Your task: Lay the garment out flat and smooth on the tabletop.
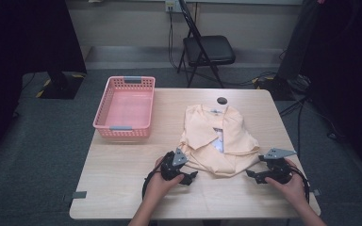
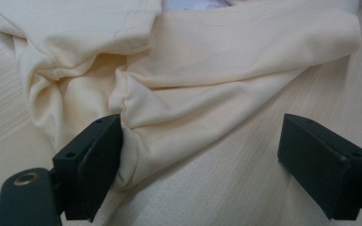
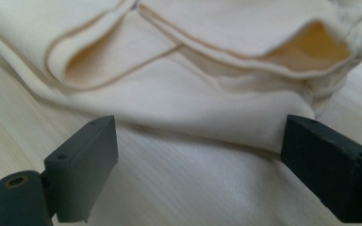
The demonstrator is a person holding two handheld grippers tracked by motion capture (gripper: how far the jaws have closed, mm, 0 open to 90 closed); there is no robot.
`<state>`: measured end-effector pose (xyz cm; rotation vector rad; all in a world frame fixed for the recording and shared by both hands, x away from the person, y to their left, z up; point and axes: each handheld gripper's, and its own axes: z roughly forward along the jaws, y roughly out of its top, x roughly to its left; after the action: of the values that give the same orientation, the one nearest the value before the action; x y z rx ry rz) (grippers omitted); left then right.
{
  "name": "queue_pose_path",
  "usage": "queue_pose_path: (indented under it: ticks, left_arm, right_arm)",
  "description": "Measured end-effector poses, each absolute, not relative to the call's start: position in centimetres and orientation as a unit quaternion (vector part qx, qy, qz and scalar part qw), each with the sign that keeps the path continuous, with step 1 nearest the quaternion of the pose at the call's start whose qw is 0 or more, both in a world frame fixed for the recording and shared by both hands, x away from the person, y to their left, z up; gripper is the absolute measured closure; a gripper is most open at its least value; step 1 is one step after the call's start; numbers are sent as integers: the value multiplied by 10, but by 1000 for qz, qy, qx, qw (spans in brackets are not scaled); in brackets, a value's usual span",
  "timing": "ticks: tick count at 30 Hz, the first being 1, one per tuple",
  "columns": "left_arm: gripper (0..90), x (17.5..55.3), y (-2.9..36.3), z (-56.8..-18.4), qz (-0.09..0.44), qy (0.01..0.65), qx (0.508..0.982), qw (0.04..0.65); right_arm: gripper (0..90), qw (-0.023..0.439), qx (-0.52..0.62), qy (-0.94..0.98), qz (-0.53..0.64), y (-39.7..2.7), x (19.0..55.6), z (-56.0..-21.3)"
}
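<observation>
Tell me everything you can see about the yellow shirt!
The shirt is pale yellow, soft-looking cloth, folded into a rough bundle and lying flat on the table, right of the pink basket. Its collar points to the far side, and a white label shows in the middle. Hems and a sleeve opening lie at the near edge. The left gripper is open with one jaw touching a fold; the right gripper is open at the hem.

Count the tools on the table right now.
2. The left tool sits at the near left corner of the cream shirt, jaws open; the right tool sits at its near right corner, jaws open too. None seems hidden.
</observation>
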<state>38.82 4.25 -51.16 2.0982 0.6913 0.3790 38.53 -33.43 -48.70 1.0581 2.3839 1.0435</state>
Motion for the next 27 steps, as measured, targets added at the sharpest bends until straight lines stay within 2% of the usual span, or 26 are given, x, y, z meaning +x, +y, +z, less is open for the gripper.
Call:
queue_pose_path:
  ticks: [6,13,16,21,27]
  left_arm:
    - [147,388,43,-512,151,278,843,435]
    - [147,389,43,-512,151,278,843,435]
    - [147,389,43,-512,151,278,843,435]
    - [147,389,43,-512,151,278,843,435]
    - [147,389,43,-512,151,278,843,435]
  right_arm:
    - [138,168,355,836,382,-319,396,-468]
    - [190,159,346,834,399,-296,419,-465]
    - [250,161,337,840,394,-286,426,-469]
    - [462,157,324,849,386,-275,437,-474]
    - [595,142,317,853,389,-265,444,-480]
